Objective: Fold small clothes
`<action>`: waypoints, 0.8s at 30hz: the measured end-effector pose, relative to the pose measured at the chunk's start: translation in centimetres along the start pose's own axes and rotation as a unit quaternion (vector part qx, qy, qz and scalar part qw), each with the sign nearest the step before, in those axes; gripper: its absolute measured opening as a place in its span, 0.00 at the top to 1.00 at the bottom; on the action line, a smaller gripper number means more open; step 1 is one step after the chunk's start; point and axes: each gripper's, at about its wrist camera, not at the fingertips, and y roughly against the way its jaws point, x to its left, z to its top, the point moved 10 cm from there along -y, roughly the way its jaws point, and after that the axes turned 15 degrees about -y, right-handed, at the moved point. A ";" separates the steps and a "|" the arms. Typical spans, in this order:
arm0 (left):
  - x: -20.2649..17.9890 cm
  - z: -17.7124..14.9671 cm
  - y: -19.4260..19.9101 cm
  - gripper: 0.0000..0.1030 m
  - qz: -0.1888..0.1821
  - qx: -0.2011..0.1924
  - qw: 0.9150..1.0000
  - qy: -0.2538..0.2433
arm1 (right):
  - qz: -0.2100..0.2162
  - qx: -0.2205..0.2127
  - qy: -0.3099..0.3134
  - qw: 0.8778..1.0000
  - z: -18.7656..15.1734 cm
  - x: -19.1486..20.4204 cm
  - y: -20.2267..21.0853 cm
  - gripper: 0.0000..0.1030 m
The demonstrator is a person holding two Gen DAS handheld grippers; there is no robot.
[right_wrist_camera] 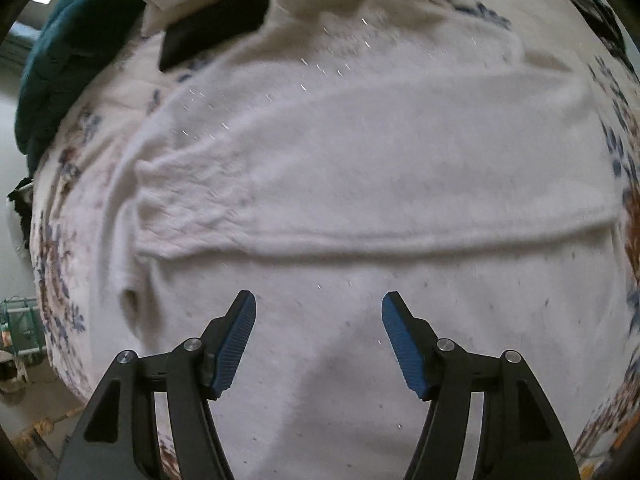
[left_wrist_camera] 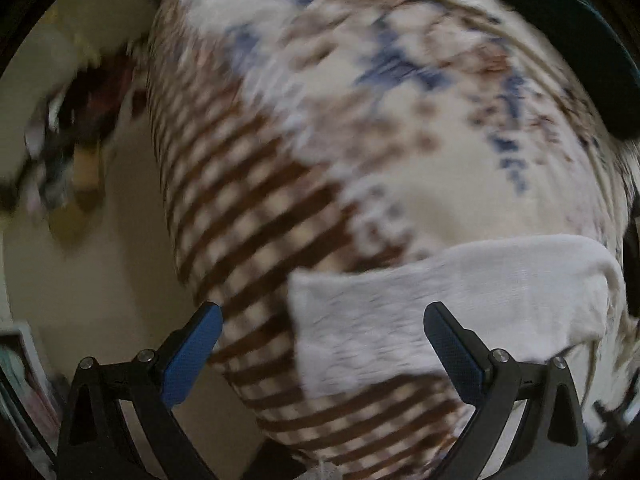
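Garment: the white knit sweater point(right_wrist_camera: 360, 168) lies flat on the bed under my right gripper point(right_wrist_camera: 319, 304), its long axis across my view, one folded band over the body.
Sleeve end: a white part point(left_wrist_camera: 448, 308) shows in my left view, blurred.
My jaws: right gripper apart, nothing between; left gripper point(left_wrist_camera: 322, 312) wide apart, empty.
Around: floral bedspread point(right_wrist_camera: 60, 240) with brown striped border point(left_wrist_camera: 240, 184); teal blanket point(right_wrist_camera: 68, 52) and black item point(right_wrist_camera: 212, 28) at the far edge.
Room: floor point(left_wrist_camera: 120, 280) beside the bed border.
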 end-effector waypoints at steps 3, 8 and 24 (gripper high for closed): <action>0.6 -2.0 -3.7 0.07 -0.064 0.047 0.994 0.070 | -0.004 0.010 -0.001 1.000 -0.9 -0.1 -0.6 0.34; -0.8 -1.7 -5.8 0.82 -0.109 0.051 0.988 0.095 | -0.007 0.019 0.025 0.999 -2.0 1.7 -0.9 0.34; 2.8 4.4 -1.2 0.44 -0.195 -0.069 0.966 0.156 | -0.001 0.027 0.063 0.998 -3.4 4.4 -0.7 0.34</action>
